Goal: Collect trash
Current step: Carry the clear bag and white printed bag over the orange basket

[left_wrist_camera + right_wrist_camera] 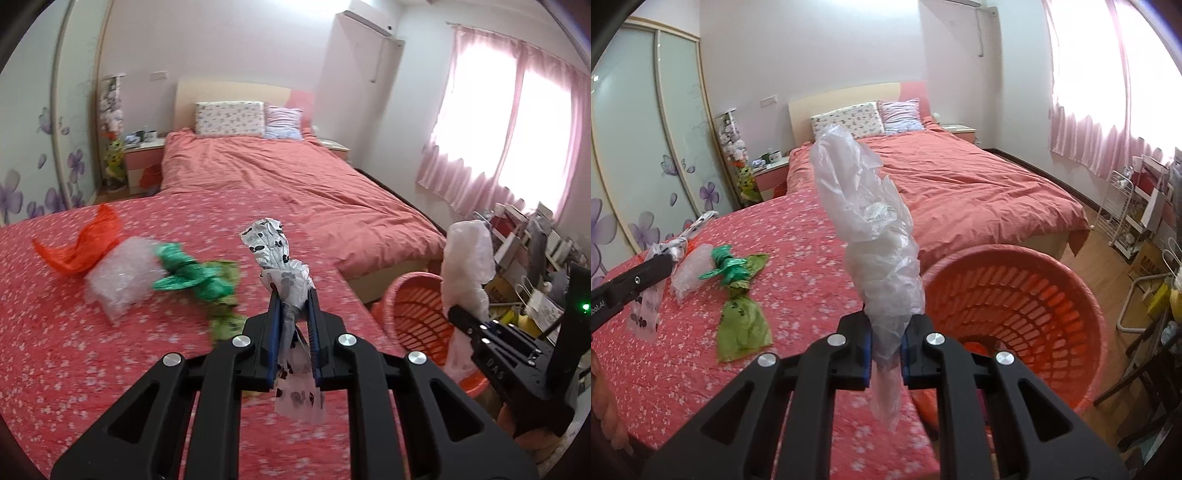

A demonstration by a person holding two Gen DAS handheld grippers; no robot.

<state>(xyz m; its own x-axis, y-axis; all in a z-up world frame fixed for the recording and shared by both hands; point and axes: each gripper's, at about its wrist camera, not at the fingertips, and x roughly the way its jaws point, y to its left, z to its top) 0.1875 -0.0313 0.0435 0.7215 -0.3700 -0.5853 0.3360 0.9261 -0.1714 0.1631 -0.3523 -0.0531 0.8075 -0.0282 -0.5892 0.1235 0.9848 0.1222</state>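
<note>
Pink bedroom with 1 bed (960,184) ahead and, nearer, 1 surface under a red flowered cloth (92,350). On that cloth lie 4 loose bags, bunched together well in from its edges: 1 orange bag (81,243), 1 bubble-wrap piece (118,273), 1 dark green bag (188,277), 1 light green bag (742,325). Left claw (293,295) pinches a white black-printed bag (273,251). Right claw (886,321) pinches a clear plastic bag (871,229), beside 1 orange basket (1071,295) on the floor just off the cloth's right edge
</note>
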